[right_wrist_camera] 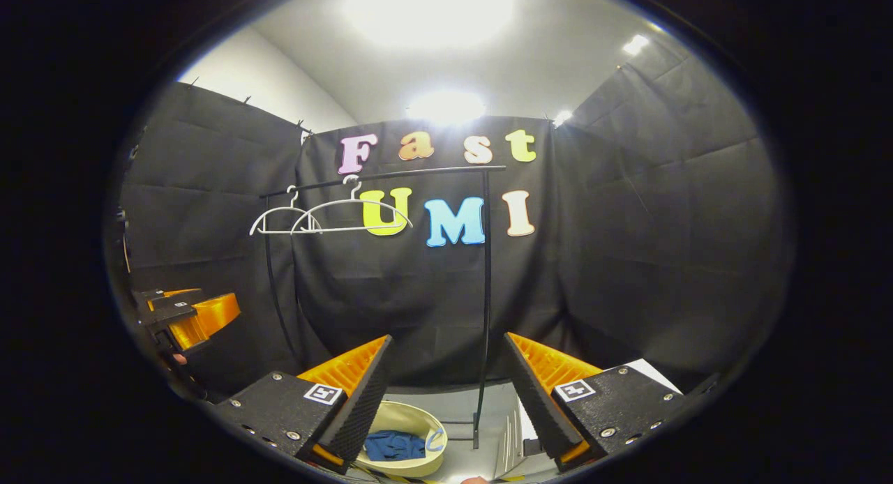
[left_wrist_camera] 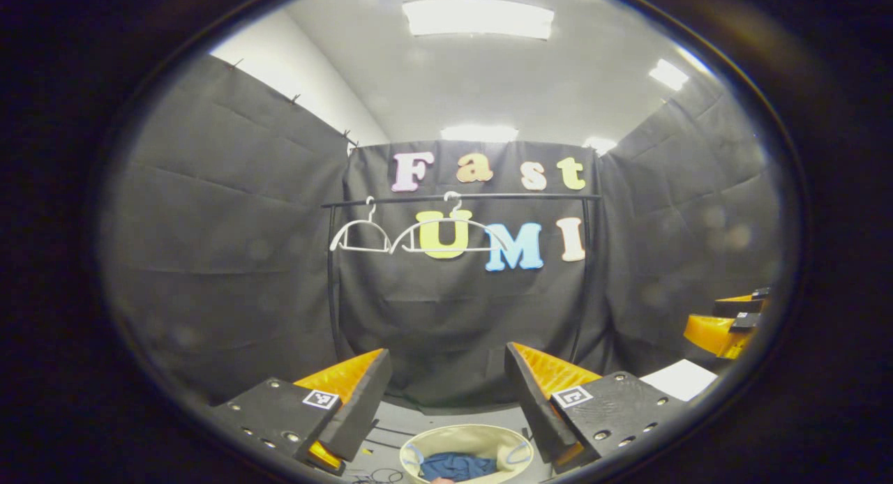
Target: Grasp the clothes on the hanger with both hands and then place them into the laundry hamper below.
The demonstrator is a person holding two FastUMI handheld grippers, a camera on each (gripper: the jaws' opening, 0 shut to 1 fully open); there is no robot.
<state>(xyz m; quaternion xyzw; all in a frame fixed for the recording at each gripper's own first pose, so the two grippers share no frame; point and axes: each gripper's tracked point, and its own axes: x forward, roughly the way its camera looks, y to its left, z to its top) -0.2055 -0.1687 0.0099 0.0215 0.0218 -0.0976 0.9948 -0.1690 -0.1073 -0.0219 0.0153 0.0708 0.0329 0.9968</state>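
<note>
Now: both hangers (left_wrist_camera: 418,233) on the rail (left_wrist_camera: 460,198) hang bare, nothing draped on them. The blue clothes (left_wrist_camera: 453,465) lie bunched inside the laundry hamper (left_wrist_camera: 418,445), low and centre under your left gripper (left_wrist_camera: 446,393), i.e. below and between its fingers.

In the right gripper view the clothes (right_wrist_camera: 392,444) and hamper (right_wrist_camera: 404,411) sit down-left of your right gripper (right_wrist_camera: 446,393), partly behind its left finger (right_wrist_camera: 349,400). So left is the nearer one, more directly over the hamper.

Both grippers spread wide, holding nothing. Judging from this, the drop looks done; no grasp left to make.

Room: rail upright (right_wrist_camera: 485,296) stands just right of the hamper, watch it w/ the right gripper. White board (left_wrist_camera: 680,378) low right. Other gripper (left_wrist_camera: 725,327) well off to the side; space betw. the two is free.
</note>
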